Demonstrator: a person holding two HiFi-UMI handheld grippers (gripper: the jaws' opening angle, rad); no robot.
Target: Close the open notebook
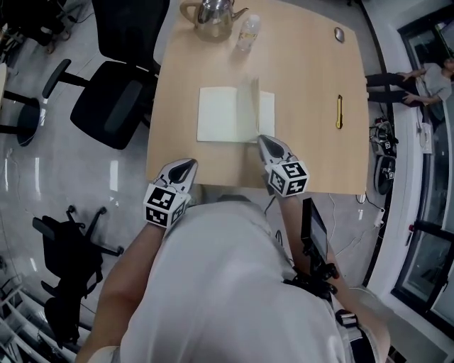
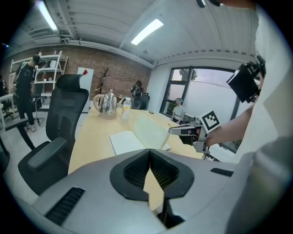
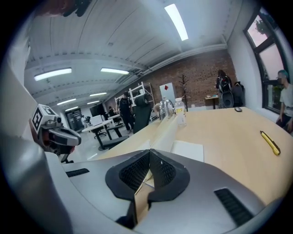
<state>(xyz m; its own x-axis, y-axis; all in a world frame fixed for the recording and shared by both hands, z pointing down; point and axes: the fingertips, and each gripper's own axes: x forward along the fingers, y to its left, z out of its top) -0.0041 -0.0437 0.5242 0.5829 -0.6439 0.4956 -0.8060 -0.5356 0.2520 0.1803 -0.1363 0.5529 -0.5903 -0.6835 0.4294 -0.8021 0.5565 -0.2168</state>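
The notebook (image 1: 220,113) lies open on the wooden table (image 1: 305,85), its pale left page flat. Its right leaf (image 1: 248,106) stands lifted, nearly upright, over the spine. My right gripper (image 1: 264,142) is at the near bottom corner of that leaf and is shut on its edge; in the right gripper view the leaf (image 3: 167,130) rises straight from the closed tips (image 3: 150,153). At the table's front edge, below and left of the notebook, my left gripper (image 1: 188,166) is shut with nothing in it. The left gripper view shows the notebook (image 2: 126,141) ahead of the tips (image 2: 149,153).
A glass kettle (image 1: 211,18) and a small bottle (image 1: 247,32) stand at the table's far edge. A yellow pen-like tool (image 1: 340,111) lies to the right, and a small grey object (image 1: 339,33) sits at the far right corner. A black office chair (image 1: 113,99) stands left of the table.
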